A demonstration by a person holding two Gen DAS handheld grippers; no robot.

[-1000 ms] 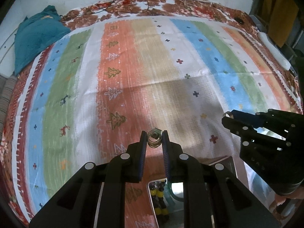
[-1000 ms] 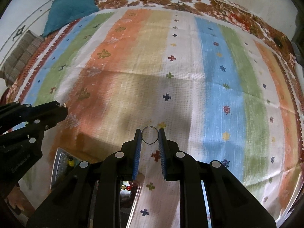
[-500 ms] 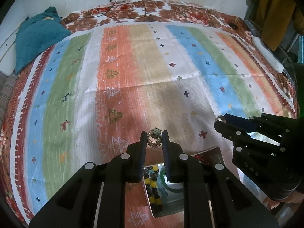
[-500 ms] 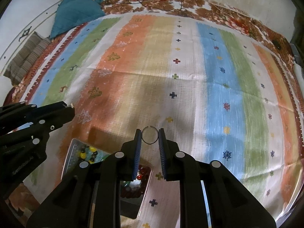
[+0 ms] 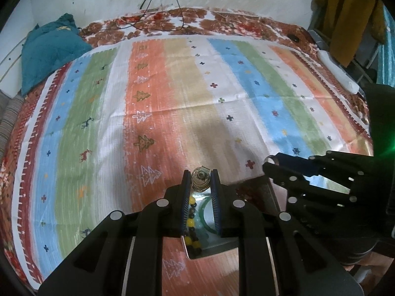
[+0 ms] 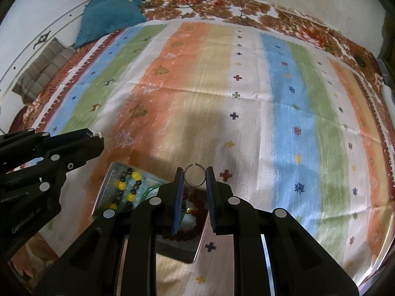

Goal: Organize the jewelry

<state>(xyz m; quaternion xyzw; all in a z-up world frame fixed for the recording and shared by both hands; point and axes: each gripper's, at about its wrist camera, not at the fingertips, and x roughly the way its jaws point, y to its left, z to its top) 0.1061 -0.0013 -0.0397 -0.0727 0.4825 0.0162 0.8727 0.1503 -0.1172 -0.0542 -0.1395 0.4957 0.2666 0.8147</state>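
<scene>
My left gripper (image 5: 200, 178) is shut on a coiled metal ring (image 5: 201, 179) and holds it above a metal tray (image 5: 270, 192) on the striped bedspread. My right gripper (image 6: 195, 175) is shut on a thin open wire ring (image 6: 195, 175), also above the tray (image 6: 105, 187). The tray holds a yellow-and-dark bead strand (image 6: 128, 185), a green bangle (image 5: 205, 212) and dark red beads (image 6: 195, 204). The left gripper also shows in the right wrist view (image 6: 98, 135), and the right gripper in the left wrist view (image 5: 269, 161).
A teal pillow (image 5: 49, 54) and a striped cushion (image 6: 42, 71) lie at the far left of the bed. Cables (image 5: 172, 5) hang down the back wall. A white object (image 5: 338, 71) lies at the right edge, near hanging yellow cloth (image 5: 345, 12).
Both grippers have pulled back toward me with their rings still held. The tray of beads has come into fuller view beneath the fingers.
</scene>
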